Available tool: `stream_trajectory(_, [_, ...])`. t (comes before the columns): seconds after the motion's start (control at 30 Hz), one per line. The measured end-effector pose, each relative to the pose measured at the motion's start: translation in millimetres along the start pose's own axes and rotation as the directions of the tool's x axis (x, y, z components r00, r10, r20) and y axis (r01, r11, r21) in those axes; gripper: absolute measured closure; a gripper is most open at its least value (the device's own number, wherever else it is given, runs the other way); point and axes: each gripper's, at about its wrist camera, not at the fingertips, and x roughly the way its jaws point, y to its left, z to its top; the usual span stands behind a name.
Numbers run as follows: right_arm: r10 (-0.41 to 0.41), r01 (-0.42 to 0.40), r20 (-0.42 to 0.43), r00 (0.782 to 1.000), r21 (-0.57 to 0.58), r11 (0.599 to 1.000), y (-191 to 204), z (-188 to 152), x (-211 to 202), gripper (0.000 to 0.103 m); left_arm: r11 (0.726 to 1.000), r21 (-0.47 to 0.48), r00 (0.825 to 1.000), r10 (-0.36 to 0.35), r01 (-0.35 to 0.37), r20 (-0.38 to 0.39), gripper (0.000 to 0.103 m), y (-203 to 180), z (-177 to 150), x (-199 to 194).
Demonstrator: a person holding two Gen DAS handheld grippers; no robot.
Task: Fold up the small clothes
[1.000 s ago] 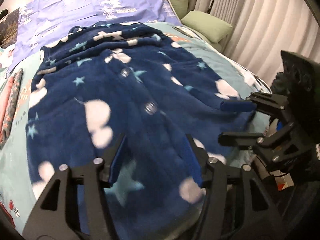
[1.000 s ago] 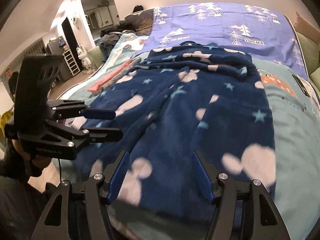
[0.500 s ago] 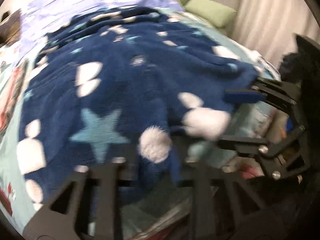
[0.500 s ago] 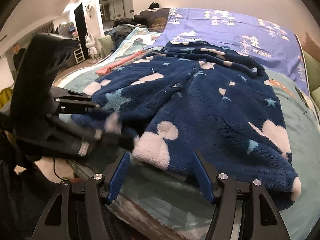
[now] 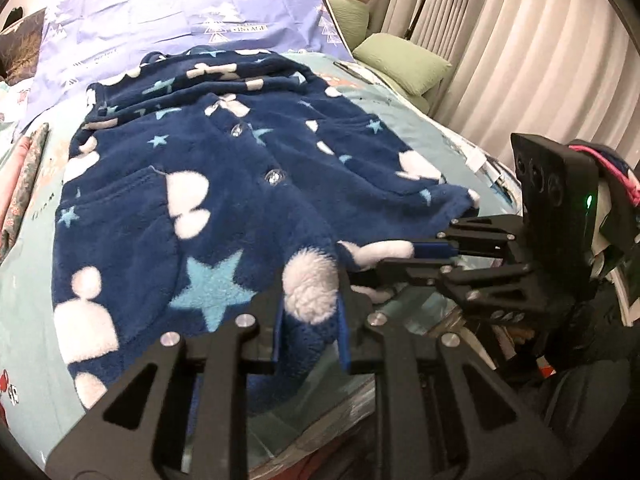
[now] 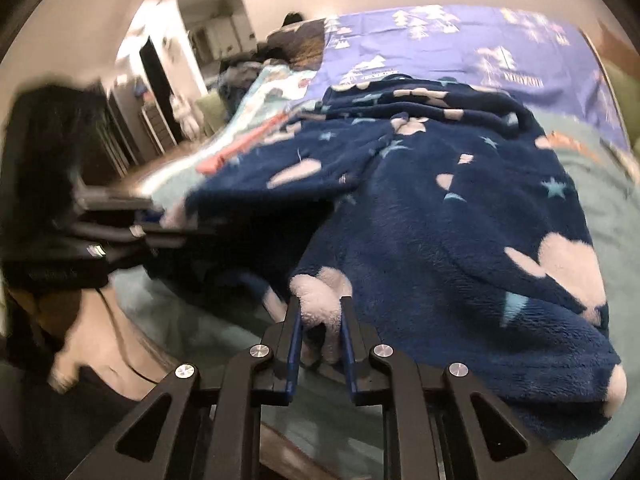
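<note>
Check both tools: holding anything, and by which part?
Both grip the navy fleece star-print pyjama top at its near hem: left tool shut on it, right tool closing on a white patch.

My bed's pale teal sheet (image 5: 384,112), lilac tree-print cover (image 5: 180,12) toward the head, green pillows (image 5: 404,60) by cream curtains (image 5: 540,60) on my right, pink patterned cloth (image 5: 24,168) at my left, doorway (image 6: 212,32) beyond

Garment (image 5: 248,184) on bed (image 5: 420,128) — pillows (image 5: 404,60) behind
</note>
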Motion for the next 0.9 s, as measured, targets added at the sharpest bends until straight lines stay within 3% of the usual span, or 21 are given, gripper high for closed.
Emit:
stream_trajectory(0.07, [0.069,-0.069,0.034,0.997,0.009,0.998,1.8,5.3,-12.8,0.086,1.000,0.011,1.000,-0.002,0.002,0.020,0.080,-0.3,4.5,-5.2])
stream_trajectory(0.27, [0.172,-0.174,0.087,0.981,0.010,0.985,21.5,24.4,-26.4,0.087,0.999,0.027,0.995,-0.039,0.037,0.092,0.080,-0.2,23.9,-29.4])
stream_trajectory(0.33, [0.150,-0.148,0.075,0.986,-0.030,0.989,33.5,26.5,-19.5,0.087,0.998,0.048,0.994,-0.043,0.039,0.098,0.080,-4.1,28.7,-30.8])
stream_trajectory(0.43, [0.058,-0.061,-0.032,0.998,-0.091,0.994,50.6,19.8,14.8,0.081,0.995,0.085,0.996,-0.051,0.045,0.074,0.080,-14.3,30.9,-22.2])
stream_trajectory(0.53, [0.050,-0.065,-0.127,0.991,-0.116,0.991,55.6,4.6,38.3,0.073,0.991,0.116,0.998,-0.065,0.063,0.012,0.080,-24.2,28.2,-1.4])
stream_trajectory(0.6, [0.078,-0.092,-0.120,0.990,-0.118,0.989,51.9,-1.9,29.5,0.072,0.987,0.132,0.994,-0.089,0.096,-0.056,0.078,-31.6,22.5,20.0])
stream_trajectory(0.7, [0.140,-0.148,-0.129,0.982,-0.054,0.988,32.2,-8.3,8.2,0.072,0.983,0.159,0.987,-0.071,0.094,-0.142,0.071,-38.4,10.7,41.6])
stream_trajectory(0.77, [0.098,-0.102,-0.118,0.988,-0.023,0.995,15.5,-13.1,-9.9,0.072,0.983,0.170,0.984,-0.042,0.072,-0.174,0.069,-38.2,1.7,47.2])
stream_trajectory(0.9, [-0.043,0.045,-0.062,0.997,0.045,0.998,-14.7,-18.7,-49.9,0.072,0.992,0.099,0.991,-0.059,0.072,-0.123,0.064,-22.0,-6.0,21.1])
